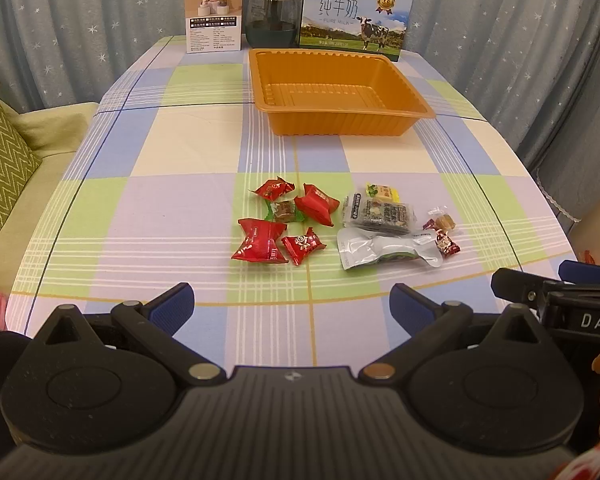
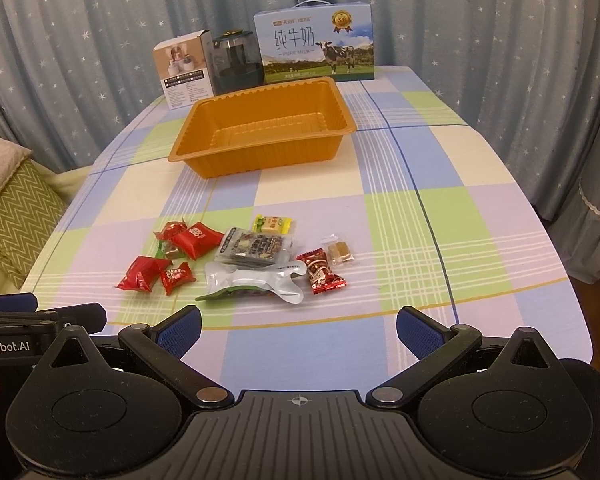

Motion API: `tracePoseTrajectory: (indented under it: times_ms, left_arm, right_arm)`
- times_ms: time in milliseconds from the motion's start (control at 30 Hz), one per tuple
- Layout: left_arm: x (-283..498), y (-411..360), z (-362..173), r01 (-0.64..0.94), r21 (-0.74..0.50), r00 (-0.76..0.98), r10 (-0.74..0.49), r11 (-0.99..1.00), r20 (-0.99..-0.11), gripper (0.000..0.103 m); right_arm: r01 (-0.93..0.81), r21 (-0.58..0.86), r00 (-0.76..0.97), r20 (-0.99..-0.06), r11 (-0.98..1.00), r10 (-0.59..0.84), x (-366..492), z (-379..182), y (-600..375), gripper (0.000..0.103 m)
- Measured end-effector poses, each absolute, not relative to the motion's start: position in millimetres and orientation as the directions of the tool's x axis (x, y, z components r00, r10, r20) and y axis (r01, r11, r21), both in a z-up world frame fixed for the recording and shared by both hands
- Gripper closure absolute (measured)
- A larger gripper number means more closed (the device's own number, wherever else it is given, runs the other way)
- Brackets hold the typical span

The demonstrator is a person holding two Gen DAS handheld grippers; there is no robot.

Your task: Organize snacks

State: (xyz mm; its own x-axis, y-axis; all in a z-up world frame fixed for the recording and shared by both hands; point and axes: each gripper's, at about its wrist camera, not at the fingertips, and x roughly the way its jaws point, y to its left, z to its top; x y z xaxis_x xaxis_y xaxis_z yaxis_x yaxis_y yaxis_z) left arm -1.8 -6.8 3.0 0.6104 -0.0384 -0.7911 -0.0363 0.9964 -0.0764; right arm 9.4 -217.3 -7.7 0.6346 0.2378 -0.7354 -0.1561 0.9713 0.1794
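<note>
The left claw point(image 1: 292, 306) hovers low over the near edge of the desk point(image 1: 180, 208), its blue-padded fingers point(image 1: 172, 304) spread wide apart with nothing between them. The right claw point(image 2: 299, 330) hangs just beside it on the right, fingers likewise spread and empty.

The snacks lie in a loose group on the checked cloth a little ahead of both claws. Ahead of the left claw sit four red-wrapped candies point(image 1: 260, 244), clustered around a green-wrapped candy point(image 1: 286, 210). Ahead of it and to the right lies a silver vacuum pouch point(image 1: 384, 254), touching a dark clear-wrapped snack pack point(image 1: 380, 214) beyond it, and past that a small yellow candy point(image 1: 382, 191). From the right claw's view the pouch point(image 2: 256, 282) is almost straight ahead, slightly left, with a dark red patterned candy point(image 2: 320, 272) just right of it and a clear-wrapped brown sweet point(image 2: 340, 254) next to that.

Well beyond the snacks stands an orange plastic tray point(image 1: 340, 122), open side up, with nothing in it. Behind the tray, at the far edge of the desk, stand a white product box point(image 1: 214, 14), a dark glass jar point(image 1: 272, 10) and a blue milk carton box point(image 1: 354, 16), against a star-printed curtain point(image 1: 80, 8). A green zigzag cushion point(image 1: 0, 164) lies far to the left of the left claw.
</note>
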Motion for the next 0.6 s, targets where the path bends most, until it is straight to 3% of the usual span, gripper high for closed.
tracePoseTrajectory:
  times_ms: [600]
  left_arm:
    - [-2.8,-6.9,2.9,-0.038,-0.082,0.608,-0.042,0.996,-0.792,0.0]
  right_arm:
    - [-0.155,0.18,0.634,-0.735,0.971,0.238,9.0,-8.0,-217.7,0.0]
